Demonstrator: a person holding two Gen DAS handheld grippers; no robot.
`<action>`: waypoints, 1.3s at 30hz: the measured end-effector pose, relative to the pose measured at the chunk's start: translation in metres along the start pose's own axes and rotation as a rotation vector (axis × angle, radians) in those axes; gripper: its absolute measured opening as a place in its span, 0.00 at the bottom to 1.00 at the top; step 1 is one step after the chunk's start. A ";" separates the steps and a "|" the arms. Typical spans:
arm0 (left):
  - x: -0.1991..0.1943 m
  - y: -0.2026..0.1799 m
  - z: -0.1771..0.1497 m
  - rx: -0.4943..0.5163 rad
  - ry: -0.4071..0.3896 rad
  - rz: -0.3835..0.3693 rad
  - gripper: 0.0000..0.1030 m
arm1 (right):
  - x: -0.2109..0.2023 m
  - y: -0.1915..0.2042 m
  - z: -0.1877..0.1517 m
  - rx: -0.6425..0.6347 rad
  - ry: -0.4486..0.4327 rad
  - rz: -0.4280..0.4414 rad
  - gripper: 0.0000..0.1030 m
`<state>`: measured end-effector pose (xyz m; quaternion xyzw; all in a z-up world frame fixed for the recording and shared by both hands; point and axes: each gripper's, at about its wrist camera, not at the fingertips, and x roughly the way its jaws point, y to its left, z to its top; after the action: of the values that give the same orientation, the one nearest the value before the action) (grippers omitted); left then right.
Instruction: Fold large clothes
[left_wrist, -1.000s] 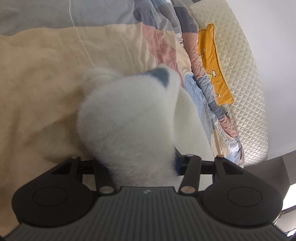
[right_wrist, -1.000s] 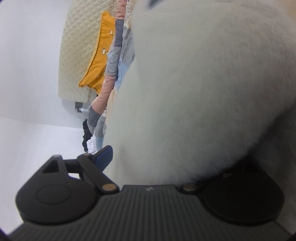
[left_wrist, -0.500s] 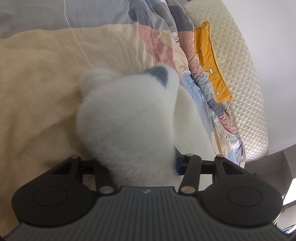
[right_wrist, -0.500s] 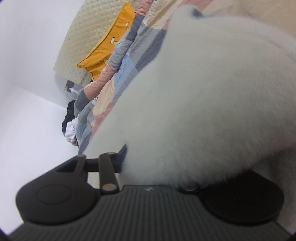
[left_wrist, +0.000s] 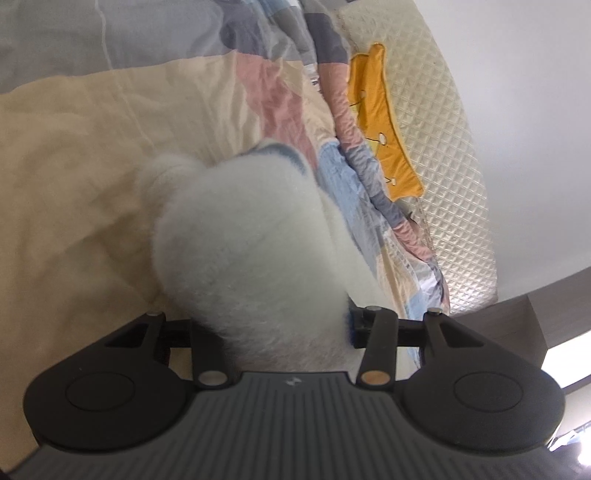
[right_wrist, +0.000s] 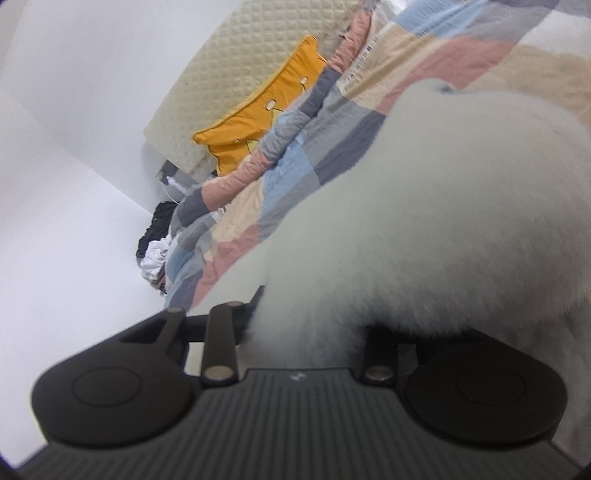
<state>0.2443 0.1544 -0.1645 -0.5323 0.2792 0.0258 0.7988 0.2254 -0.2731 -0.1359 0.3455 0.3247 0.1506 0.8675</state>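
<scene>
Closing on white fleece (left_wrist: 251, 251), both claws grip; only right view shows clothes pile (right_wrist: 155, 243).

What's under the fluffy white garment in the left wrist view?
The patchwork quilt on the bed shows around the white fleece garment. Directly beneath is covered, including most of the left jaws.

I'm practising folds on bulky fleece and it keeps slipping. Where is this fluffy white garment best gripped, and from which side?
Grip the fluffy white garment at its near edge, one gripper toward each end, coming in low over the patchwork quilt. The fleece bunches thick there, and the left gripper and the right gripper are both closing on such folds.
</scene>
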 end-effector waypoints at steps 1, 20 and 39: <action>-0.003 -0.005 0.000 0.001 -0.003 -0.015 0.50 | -0.005 0.004 0.002 -0.015 -0.009 0.003 0.39; 0.075 -0.216 -0.015 0.196 0.077 -0.236 0.50 | -0.065 -0.003 0.153 -0.024 -0.306 0.099 0.39; 0.330 -0.282 -0.110 0.313 0.267 -0.255 0.50 | -0.018 -0.175 0.273 0.073 -0.410 -0.024 0.39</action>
<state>0.5712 -0.1471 -0.1159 -0.4317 0.3135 -0.1892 0.8243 0.4010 -0.5440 -0.0988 0.3961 0.1509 0.0549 0.9041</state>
